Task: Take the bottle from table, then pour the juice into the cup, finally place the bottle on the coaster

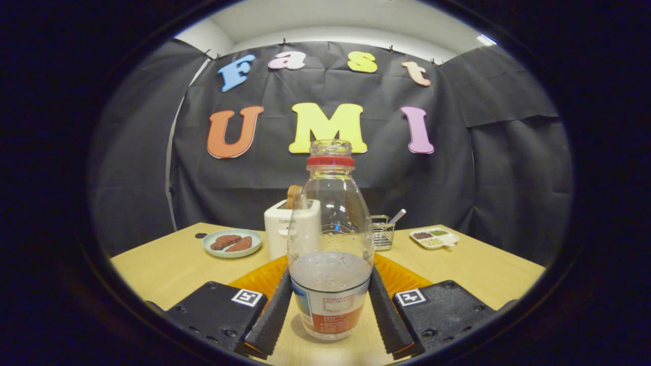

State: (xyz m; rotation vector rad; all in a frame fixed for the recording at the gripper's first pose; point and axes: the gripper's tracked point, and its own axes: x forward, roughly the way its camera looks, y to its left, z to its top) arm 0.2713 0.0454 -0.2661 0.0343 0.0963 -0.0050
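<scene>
Both fingers of the gripper (329, 310) clamp the bottle (329, 254) low on its label; uncapped and top-heavy, it could tilt and spill near the orange coaster (402, 277).

1. A light wooden table (168, 264) carries everything.
2. The bottle (329, 244) stands near, between the gripper (329, 315) fingers, which touch its sides.
3. An orange coaster (402, 277) lies just behind.
4. Far left: plate (232, 243); centre: white toaster (285, 231), wire basket (383, 234); far right: divided dish (435, 238).
</scene>
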